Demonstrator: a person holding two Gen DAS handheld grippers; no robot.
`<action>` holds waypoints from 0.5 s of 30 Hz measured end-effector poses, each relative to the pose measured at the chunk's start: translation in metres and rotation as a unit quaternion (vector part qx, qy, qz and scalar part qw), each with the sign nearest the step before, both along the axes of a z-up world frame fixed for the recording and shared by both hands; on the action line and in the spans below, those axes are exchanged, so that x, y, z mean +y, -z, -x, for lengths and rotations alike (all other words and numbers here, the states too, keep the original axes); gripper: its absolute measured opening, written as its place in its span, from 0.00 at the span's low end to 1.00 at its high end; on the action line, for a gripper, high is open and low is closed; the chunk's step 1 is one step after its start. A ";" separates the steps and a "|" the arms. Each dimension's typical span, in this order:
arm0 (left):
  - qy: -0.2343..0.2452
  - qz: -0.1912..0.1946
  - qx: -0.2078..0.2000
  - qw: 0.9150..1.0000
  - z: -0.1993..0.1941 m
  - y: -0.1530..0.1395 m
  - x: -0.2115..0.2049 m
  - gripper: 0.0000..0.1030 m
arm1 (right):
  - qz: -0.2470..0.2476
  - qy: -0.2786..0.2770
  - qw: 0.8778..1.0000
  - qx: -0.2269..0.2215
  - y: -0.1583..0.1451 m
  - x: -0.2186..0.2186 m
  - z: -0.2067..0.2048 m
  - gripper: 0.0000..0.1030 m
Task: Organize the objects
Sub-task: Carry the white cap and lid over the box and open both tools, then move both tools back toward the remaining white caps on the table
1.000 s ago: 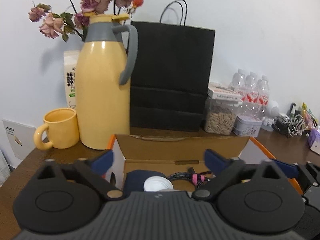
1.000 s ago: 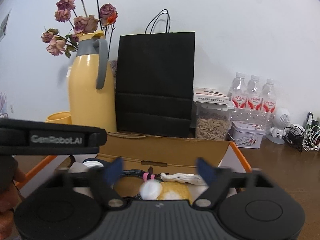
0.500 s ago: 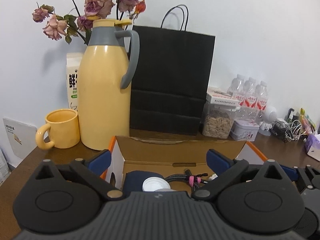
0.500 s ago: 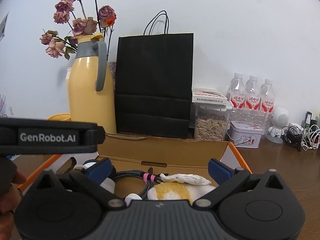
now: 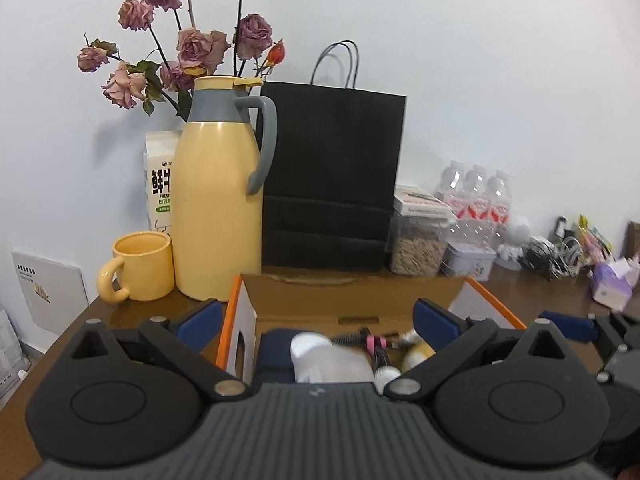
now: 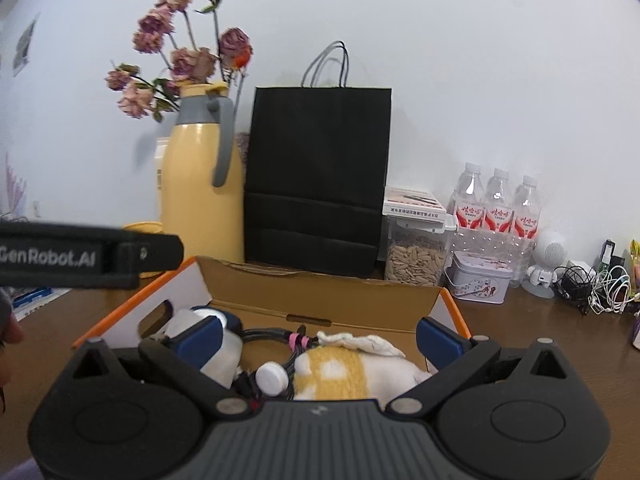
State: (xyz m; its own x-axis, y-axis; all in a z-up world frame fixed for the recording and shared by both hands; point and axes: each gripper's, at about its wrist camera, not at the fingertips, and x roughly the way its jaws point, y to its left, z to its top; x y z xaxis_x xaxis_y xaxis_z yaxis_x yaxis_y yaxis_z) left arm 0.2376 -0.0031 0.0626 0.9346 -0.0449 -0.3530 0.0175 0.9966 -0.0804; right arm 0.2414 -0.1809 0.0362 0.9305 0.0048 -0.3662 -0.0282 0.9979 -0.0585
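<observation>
Near the table's front edge sits your one open cardboard box, holding one white-capped bottle, one coiled cable and one yellow-and-white cloth. Both your left gripper and right gripper stand released, grasping nothing. Along the back edge stand three water bottles, one thermos and one mug.

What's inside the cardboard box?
A yellow-and-white fuzzy cloth, a black braided cable with a pink tie, a white cap and a dark blue item. The gripper hides the box's near part.
</observation>
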 end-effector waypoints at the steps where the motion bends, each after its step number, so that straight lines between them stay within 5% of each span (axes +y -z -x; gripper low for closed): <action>1: 0.002 -0.002 0.001 1.000 0.006 0.001 0.001 1.00 | 0.002 -0.003 1.000 0.001 0.001 -0.001 0.008 1.00; 15: 0.030 -0.027 0.055 0.998 0.077 0.041 0.006 1.00 | 0.027 -0.038 0.997 0.057 0.034 -0.010 0.095 0.99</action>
State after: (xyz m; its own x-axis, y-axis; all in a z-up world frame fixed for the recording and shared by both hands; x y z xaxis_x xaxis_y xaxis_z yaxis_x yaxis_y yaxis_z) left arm 0.1603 0.0029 0.0215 0.8863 -0.0770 -0.4566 0.0708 0.9970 -0.0307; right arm 0.1468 -0.1913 0.0021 0.8803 0.0507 -0.4717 -0.1132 0.9880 -0.1050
